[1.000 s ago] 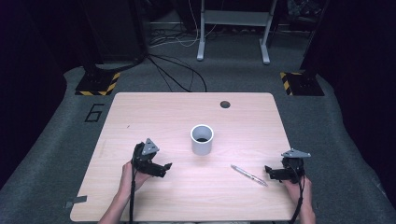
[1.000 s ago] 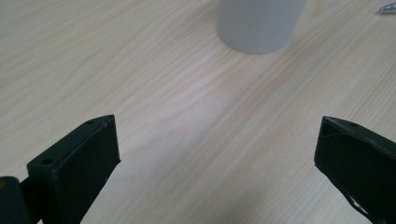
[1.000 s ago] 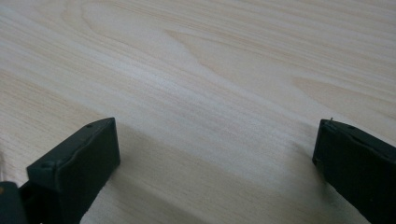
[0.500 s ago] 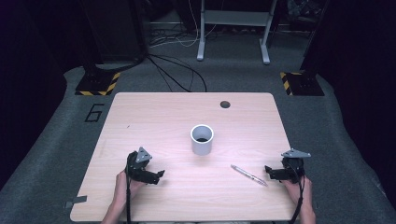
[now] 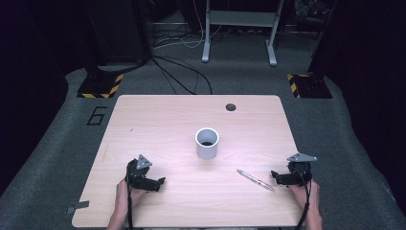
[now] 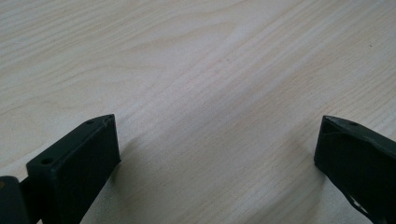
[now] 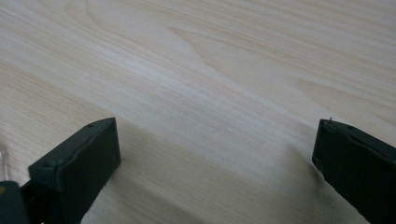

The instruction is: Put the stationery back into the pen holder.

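High view: pen beside right gripper

Both hand-held grippers are chunky black units. The left hand-held gripper and the right hand-held gripper each carry a grey three-cornered plate on top and trail a thin black cable back toward the table's near edge. Up close, the jaws are matte black blocks with small screw holes. Forearms are bare, no sleeves.
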`<act>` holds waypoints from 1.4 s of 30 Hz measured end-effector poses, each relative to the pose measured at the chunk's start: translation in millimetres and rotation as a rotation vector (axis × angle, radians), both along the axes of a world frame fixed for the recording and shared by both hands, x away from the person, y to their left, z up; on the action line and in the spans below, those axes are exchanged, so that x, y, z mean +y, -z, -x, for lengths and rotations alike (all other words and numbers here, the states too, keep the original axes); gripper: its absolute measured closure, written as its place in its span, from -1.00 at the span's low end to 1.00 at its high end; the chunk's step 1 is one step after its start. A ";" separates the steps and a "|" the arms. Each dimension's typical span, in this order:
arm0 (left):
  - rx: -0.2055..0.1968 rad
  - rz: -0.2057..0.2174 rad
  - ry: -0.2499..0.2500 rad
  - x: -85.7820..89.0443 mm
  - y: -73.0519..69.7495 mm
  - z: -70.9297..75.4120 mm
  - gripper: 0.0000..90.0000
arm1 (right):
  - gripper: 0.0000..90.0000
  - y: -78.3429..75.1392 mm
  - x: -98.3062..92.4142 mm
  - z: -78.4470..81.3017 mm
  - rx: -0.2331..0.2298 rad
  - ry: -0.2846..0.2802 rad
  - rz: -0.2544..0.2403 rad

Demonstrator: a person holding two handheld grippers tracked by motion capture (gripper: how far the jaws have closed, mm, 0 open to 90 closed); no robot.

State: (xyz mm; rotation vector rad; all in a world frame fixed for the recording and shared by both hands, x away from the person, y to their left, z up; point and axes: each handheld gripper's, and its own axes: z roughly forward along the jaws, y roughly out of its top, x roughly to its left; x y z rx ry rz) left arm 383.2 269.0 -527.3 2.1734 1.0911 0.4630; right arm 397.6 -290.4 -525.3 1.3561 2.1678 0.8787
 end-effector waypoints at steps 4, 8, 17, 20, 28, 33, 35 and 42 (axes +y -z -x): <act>-0.022 0.015 -0.009 1.4 2.2 2.5 -1.00 | -0.97 -1.9 -0.1 0.9 -0.005 0.012 -0.015; -0.018 0.009 -0.008 2.0 1.8 3.0 -1.00 | -0.99 -11.5 -2.6 4.6 -0.003 0.008 -0.060; -0.026 0.004 -0.005 1.9 2.4 3.0 -1.00 | -1.00 -42.4 22.7 6.4 0.018 -0.100 -0.041; -0.028 0.004 -0.004 1.9 2.5 3.0 -1.00 | -1.00 -50.0 40.3 6.0 0.034 -0.151 -0.038; -0.028 0.004 -0.004 1.9 2.5 3.0 -1.00 | -1.00 -55.5 75.7 0.3 0.131 -0.270 0.024; -0.028 0.005 -0.003 1.9 2.5 3.0 -1.00 | -0.93 -52.4 98.8 -4.1 0.170 -0.315 0.084; -0.028 0.005 -0.003 1.9 2.5 3.0 -1.00 | -0.74 -49.9 105.4 -5.3 0.181 -0.331 0.085; -0.029 0.006 -0.004 1.8 2.6 3.1 -1.00 | -0.03 -39.8 123.5 -12.1 0.236 -0.365 0.156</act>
